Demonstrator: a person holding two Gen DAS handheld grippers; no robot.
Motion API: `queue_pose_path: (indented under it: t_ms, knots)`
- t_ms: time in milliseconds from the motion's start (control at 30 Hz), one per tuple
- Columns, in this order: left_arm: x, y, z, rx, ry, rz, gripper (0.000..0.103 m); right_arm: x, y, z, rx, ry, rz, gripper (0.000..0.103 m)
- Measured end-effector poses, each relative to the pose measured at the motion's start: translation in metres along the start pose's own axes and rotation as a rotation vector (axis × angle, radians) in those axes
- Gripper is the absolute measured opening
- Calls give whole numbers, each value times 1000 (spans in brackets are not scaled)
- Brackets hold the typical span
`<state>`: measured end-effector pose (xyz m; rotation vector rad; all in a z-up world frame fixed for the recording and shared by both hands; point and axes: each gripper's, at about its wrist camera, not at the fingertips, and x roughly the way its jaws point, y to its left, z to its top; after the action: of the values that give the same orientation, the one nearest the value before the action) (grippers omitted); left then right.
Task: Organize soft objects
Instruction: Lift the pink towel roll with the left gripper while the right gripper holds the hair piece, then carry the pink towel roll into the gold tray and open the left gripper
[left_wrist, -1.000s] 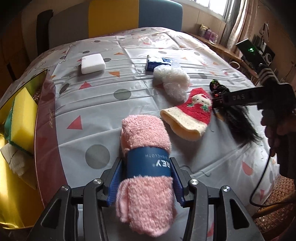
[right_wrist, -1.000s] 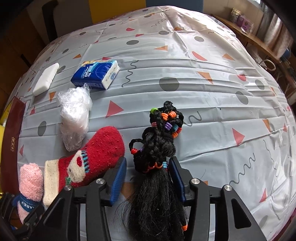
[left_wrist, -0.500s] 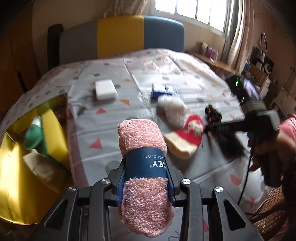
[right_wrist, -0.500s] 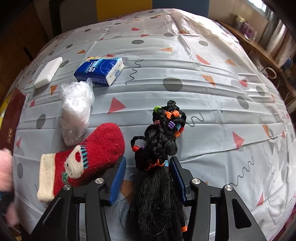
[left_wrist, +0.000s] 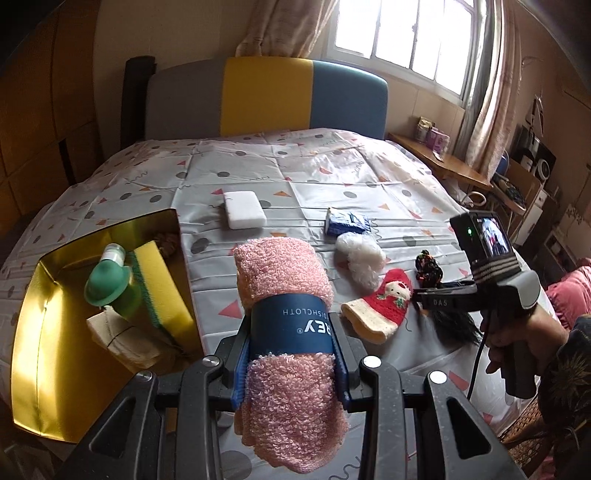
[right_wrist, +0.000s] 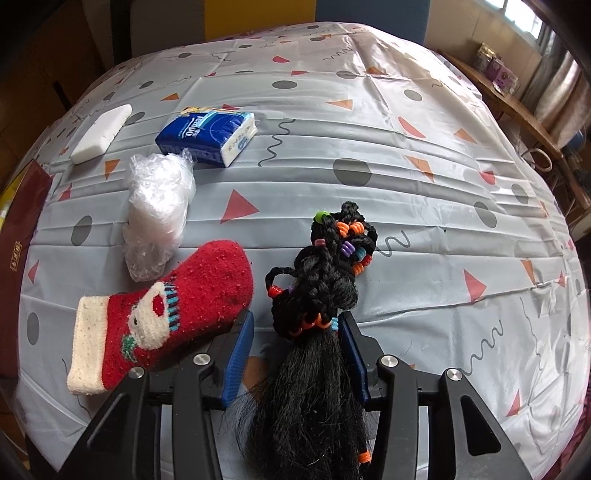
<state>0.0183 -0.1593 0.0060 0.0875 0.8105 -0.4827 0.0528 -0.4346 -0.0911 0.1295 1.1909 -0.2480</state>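
My left gripper (left_wrist: 291, 332) is shut on a rolled pink dishcloth (left_wrist: 282, 273) with a blue paper band, held up in the air above the table's near edge. To its left stands a gold-lined box (left_wrist: 37, 350). My right gripper (right_wrist: 295, 332) points down at a black braided hairpiece (right_wrist: 325, 280) with coloured beads, which lies on the tablecloth between its blue pads. The right pad touches the hair and a gap shows at the left pad. In the left wrist view the right gripper (left_wrist: 421, 295) sits at the right, in a person's hand.
A red Christmas sock (right_wrist: 177, 306) lies just left of the hairpiece. Behind it are a crumpled plastic bag (right_wrist: 159, 206), a blue tissue pack (right_wrist: 207, 133) and a white block (right_wrist: 101, 133). The box holds a green bottle (left_wrist: 107, 284) and a yellow sponge (left_wrist: 162, 291).
My left gripper has closed on the pink dishcloth and lifted it off the table, so the box and room now show. The right gripper has stayed over the hairpiece.
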Motion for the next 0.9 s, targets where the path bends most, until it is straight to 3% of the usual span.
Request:
queue_pose_path:
  t_ms: [333, 500, 700, 900]
  knots:
    - [-13, 23, 5, -67, -19, 1, 36, -2, 6, -2, -30, -14, -23, 45]
    - [-32, 58, 12, -148, -51, 19, 36, -3, 7, -4, -34, -18, -26, 45]
    - [-53, 132, 20, -285, -86, 109, 36, -4, 8, -5, -50, -24, -37, 45]
    - [-29, 208, 10, -356, 13, 244, 36, -5, 9, -5, -52, -23, -39, 45]
